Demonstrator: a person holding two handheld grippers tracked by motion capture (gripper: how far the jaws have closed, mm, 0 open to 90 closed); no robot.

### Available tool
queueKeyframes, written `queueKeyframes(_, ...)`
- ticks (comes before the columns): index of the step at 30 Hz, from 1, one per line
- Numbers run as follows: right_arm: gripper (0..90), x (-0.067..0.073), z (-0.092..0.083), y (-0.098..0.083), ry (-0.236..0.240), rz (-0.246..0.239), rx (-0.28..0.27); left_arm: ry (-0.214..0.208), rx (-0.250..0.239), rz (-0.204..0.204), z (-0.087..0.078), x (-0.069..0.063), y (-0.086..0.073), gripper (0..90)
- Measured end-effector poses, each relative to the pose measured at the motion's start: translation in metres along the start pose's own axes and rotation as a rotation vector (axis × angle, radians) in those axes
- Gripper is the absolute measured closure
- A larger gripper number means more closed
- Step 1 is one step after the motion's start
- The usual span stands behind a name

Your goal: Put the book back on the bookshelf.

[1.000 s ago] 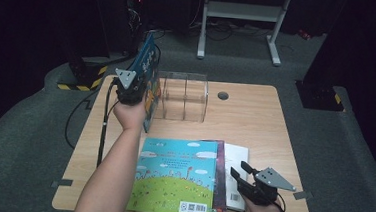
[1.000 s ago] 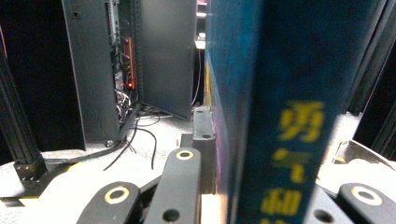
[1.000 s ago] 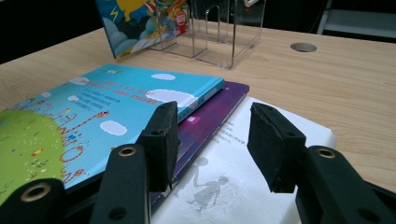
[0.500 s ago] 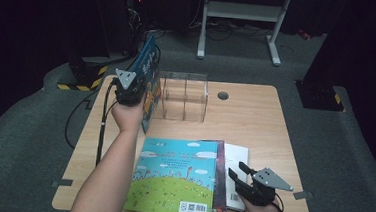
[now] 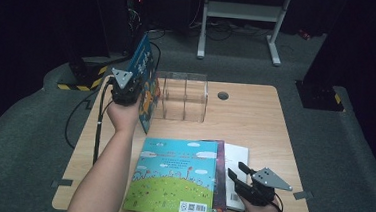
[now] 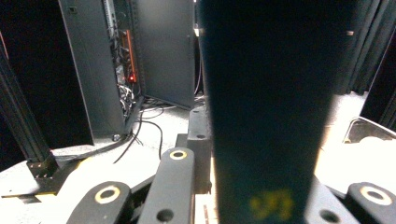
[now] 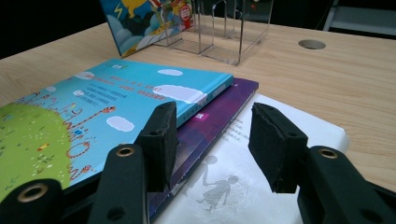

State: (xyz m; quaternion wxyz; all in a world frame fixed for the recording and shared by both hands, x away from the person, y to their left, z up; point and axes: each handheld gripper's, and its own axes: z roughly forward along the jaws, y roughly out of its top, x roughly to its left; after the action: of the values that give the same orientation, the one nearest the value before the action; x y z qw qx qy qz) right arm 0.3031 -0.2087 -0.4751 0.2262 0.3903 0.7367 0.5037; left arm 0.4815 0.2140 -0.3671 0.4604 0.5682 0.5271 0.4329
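The left gripper (image 5: 133, 88) grips a blue book (image 5: 145, 78) standing up on edge (tilted left), jaws just loosening; its long side runs near to far.

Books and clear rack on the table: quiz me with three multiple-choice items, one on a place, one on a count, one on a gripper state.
1. Where is the upright book that the left gripper holds?
A. at the left end of the clear rack
B. flat on the book stack
C. on the floor

2. How many books lie stacked flat near the right gripper?
A. one
B. three
C. five

3. How do the right gripper's jaws stand?
A. shut on the white book
B. apart, with nothing pinched
C. shut on the rack

Answers:
1 A, the high view shows it standing at the rack's left end.
2 B, a cloud-covered book, a purple book and a white book overlap.
3 B, the right gripper view shows a gap between its pads.
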Motion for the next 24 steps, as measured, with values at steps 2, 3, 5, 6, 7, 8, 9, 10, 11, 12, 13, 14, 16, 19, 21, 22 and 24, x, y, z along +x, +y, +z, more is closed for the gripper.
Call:
queueKeyframes(2, 51.5, 0.0004, 0.0001, 0.0, -0.001, 0.0, 0.003, 0.005, 0.002, -0.002, -0.0002, 0.0023, -0.0002, 78.6)
queueKeyframes(3, 51.5, 0.0005, 0.0001, -0.0001, -0.001, -0.001, 0.003, 0.004, 0.002, -0.005, -0.0004, 0.0037, -0.0005, 78.6)
queueKeyframes(5, 51.5, 0.0004, 0.0003, -0.0001, -0.001, -0.004, 0.003, 0.006, 0.003, -0.006, -0.0007, 0.0052, -0.0006, 78.5)
queueKeyframes(6, 51.5, 0.0005, 0.0002, -0.0001, -0.001, -0.002, 0.003, 0.007, 0.004, -0.01, -0.0009, 0.0058, -0.0009, 78.4)
queueKeyframes(7, 51.5, 0.0005, 0.0003, -0.0002, -0.002, -0.001, 0.003, 0.008, 0.004, -0.009, -0.0011, 0.0065, -0.0011, 78.4)
queueKeyframes(8, 51.5, 0.0005, 0.0003, -0.0002, -0.001, -0.001, 0.003, 0.008, 0.003, -0.007, -0.0012, 0.0073, -0.0013, 78.3)
queueKeyframes(9, 51.5, 0.0006, 0.0004, -0.0002, -0.001, -0.002, 0.003, 0.008, 0.002, -0.007, -0.0013, 0.0077, -0.0015, 78.2)
queueKeyframes(10, 51.5, 0.0005, 0.0006, -0.0002, 0.0, -0.004, 0.003, 0.008, 0.002, -0.004, -0.0013, 0.0079, -0.0015, 78.1)
queueKeyframes(11, 51.4, 0.0006, 0.0006, -0.0003, 0.0, -0.004, 0.003, 0.009, 0.002, -0.002, -0.0014, 0.0079, -0.0016, 78.0)
queueKeyframes(12, 51.3, 0.0007, 0.0006, -0.0003, 0.001, -0.004, 0.004, 0.011, 0.003, 0.003, -0.0015, 0.0078, -0.0016, 77.9)
queueKeyframes(13, 51.3, 0.0008, 0.0005, -0.0003, 0.001, -0.002, 0.004, 0.012, 0.003, 0.004, -0.0015, 0.0077, -0.0016, 77.8)
queueKeyframes(14, 51.2, 0.0007, 0.0003, -0.0002, 0.001, -0.002, 0.005, 0.011, 0.003, 0.005, -0.0016, 0.0078, -0.0016, 77.7)
queueKeyframes(16, 51.0, 0.0005, 0.0004, -0.0002, 0.002, -0.003, 0.003, 0.01, 0.003, 0.006, -0.0016, 0.0081, -0.0015, 77.5)
queueKeyframes(19, 50.9, 0.0004, 0.0009, -0.0005, 0.004, -0.007, 0.006, 0.011, 0.004, 0.005, -0.0018, 0.0086, -0.0014, 76.7)
queueKeyframes(21, 50.8, 0.0008, 0.0009, -0.0005, 0.005, -0.005, 0.008, 0.008, 0.006, -0.001, -0.002, 0.0094, -0.0013, 74.3)
queueKeyframes(22, 50.8, 0.001, 0.0009, -0.0005, 0.005, -0.006, 0.008, 0.006, 0.008, -0.005, -0.002, 0.0098, -0.0012, 73.5)
queueKeyframes(24, 50.8, 0.0011, 0.0009, -0.0005, 0.005, -0.005, 0.008, 0.0, 0.011, -0.009, -0.0019, 0.0102, -0.0015, 73.2)
